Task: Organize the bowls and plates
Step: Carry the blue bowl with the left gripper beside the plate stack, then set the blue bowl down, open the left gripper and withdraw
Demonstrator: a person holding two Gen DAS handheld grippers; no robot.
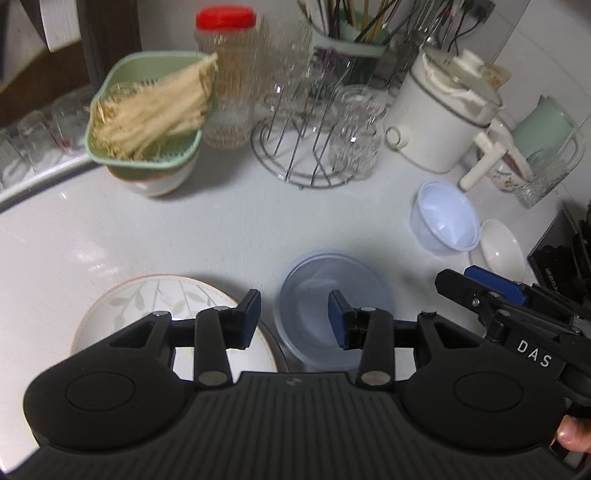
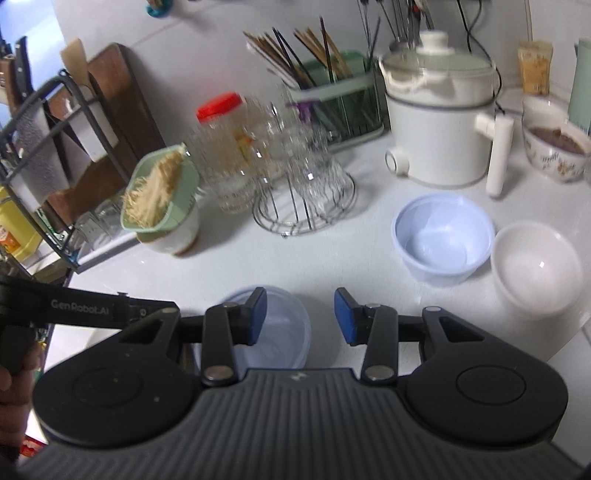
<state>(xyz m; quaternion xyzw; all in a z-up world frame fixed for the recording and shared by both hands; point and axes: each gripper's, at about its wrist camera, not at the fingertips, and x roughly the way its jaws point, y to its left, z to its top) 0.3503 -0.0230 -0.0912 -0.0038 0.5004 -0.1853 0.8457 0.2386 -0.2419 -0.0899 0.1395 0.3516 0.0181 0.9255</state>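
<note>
White shiny tabletop (image 2: 295, 258), crowded along the far edge against a white tiled wall (image 2: 184, 33). Near edge: a leaf-pattern plate (image 1: 147, 306) on the left, just beside a see-through blue plastic bowl (image 1: 314, 291). Farther right: a pale blue plastic bowl (image 2: 443, 236), upright, just beside a white bowl (image 2: 535, 262).

Far left: a green strainer basket (image 1: 147, 110) full of pale thin mushrooms, sitting in a white bowl. Behind it a jar with a red lid (image 1: 225, 18). In the middle a round wire rack (image 2: 306, 206) with clear glasses on it. Behind that a green holder full of chopsticks (image 2: 332, 85). To the right a white electric pot (image 2: 439, 122) with a glass lid and a white handle. Far right: a flower-pattern bowl (image 2: 554, 147) with something brown inside. At the far left wall: a black wire rack (image 2: 48, 147) and wooden cutting boards (image 2: 125, 103).

Left hand-held gripper (image 1: 293, 317) above the plate and the see-through bowl, fingers apart, nothing between them. Right hand-held gripper (image 2: 300, 315) above the see-through bowl's right side, fingers apart too, holding nothing. Glasses and jar blurry.
</note>
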